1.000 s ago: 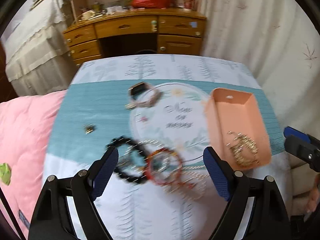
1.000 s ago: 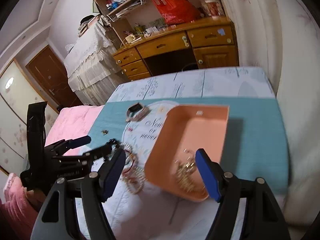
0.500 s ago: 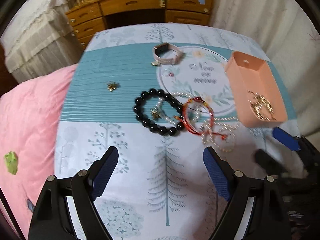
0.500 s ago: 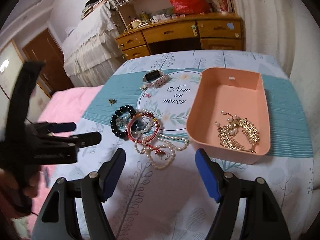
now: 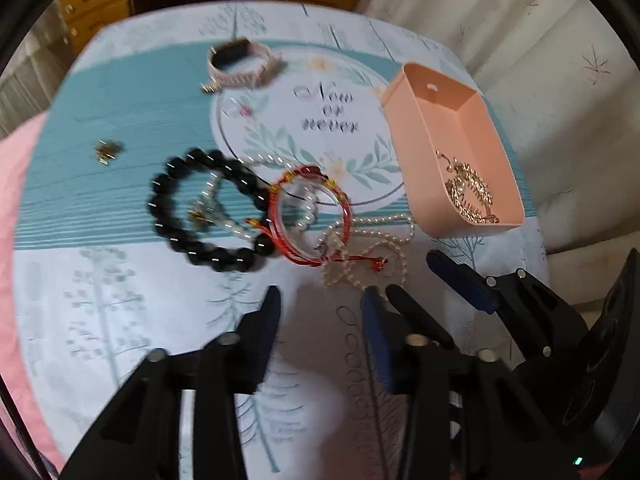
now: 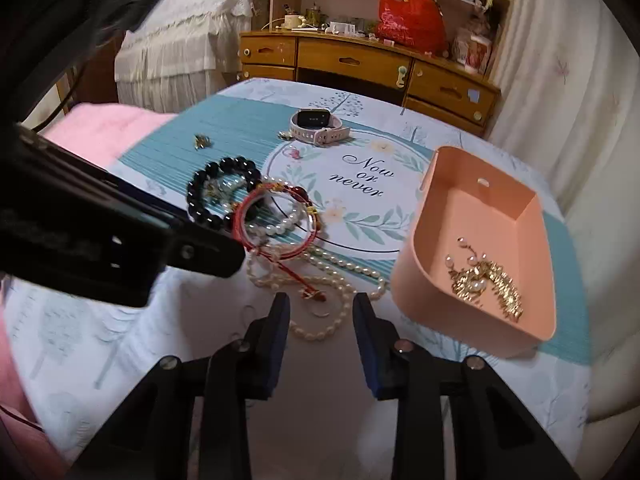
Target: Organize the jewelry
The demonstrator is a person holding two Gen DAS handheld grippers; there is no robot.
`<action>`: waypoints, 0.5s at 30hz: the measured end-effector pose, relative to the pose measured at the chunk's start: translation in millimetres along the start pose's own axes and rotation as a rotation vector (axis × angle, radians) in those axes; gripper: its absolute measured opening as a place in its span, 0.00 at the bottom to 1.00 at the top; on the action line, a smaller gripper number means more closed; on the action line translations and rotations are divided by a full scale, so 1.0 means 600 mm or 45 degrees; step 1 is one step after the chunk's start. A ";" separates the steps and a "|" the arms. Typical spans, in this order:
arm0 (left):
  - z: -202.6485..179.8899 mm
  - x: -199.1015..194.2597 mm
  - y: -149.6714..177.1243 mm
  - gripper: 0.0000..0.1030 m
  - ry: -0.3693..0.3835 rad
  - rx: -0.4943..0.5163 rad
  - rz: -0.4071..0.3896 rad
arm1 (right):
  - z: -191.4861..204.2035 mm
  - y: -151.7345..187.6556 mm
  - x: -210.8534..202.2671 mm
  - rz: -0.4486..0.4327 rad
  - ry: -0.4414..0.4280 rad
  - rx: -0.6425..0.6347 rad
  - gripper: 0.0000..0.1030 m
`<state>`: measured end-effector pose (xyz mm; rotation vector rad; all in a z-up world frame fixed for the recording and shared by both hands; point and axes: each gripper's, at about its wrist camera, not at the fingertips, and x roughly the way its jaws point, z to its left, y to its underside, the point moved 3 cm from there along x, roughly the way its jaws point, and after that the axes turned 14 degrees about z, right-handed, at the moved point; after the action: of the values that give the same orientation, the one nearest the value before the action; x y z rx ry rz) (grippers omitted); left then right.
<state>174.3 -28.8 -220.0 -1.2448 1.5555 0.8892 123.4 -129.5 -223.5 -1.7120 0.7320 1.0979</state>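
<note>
Pink tray (image 5: 420, 128) holds a gold chain (image 5: 470, 196) in the left view, w/ the black bead bracelet (image 5: 208, 212), red bracelet (image 5: 308, 220) & pearls (image 5: 372, 248) piled beside it; left gripper (image 5: 320, 300) is open, empty, just short of the pile, right gripper (image 5: 436, 276) next to it. Right view alone shows the desk (image 6: 360, 60) & red bag (image 6: 410, 12) behind the watch (image 6: 318, 126); right gripper (image 6: 320, 306) gapes over the pearls (image 6: 320, 276), holding nothing, and the left gripper's black body (image 6: 100, 232) blocks the table's left side.

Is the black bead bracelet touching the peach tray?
Apart. The right wrist view shows the black bead bracelet and the peach tray separated by bare printed cloth.
</note>
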 end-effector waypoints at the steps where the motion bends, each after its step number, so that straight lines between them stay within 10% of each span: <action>1: -0.001 0.005 -0.003 0.32 0.007 0.004 0.002 | 0.000 0.000 0.003 0.001 0.003 -0.006 0.32; 15: -0.018 0.042 -0.030 0.22 -0.049 0.058 0.032 | -0.005 -0.012 0.025 0.034 -0.084 -0.068 0.24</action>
<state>188.1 -50.5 -240.4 -1.1718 1.5555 0.8838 136.7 -129.2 -233.7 -1.7067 0.6918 1.1963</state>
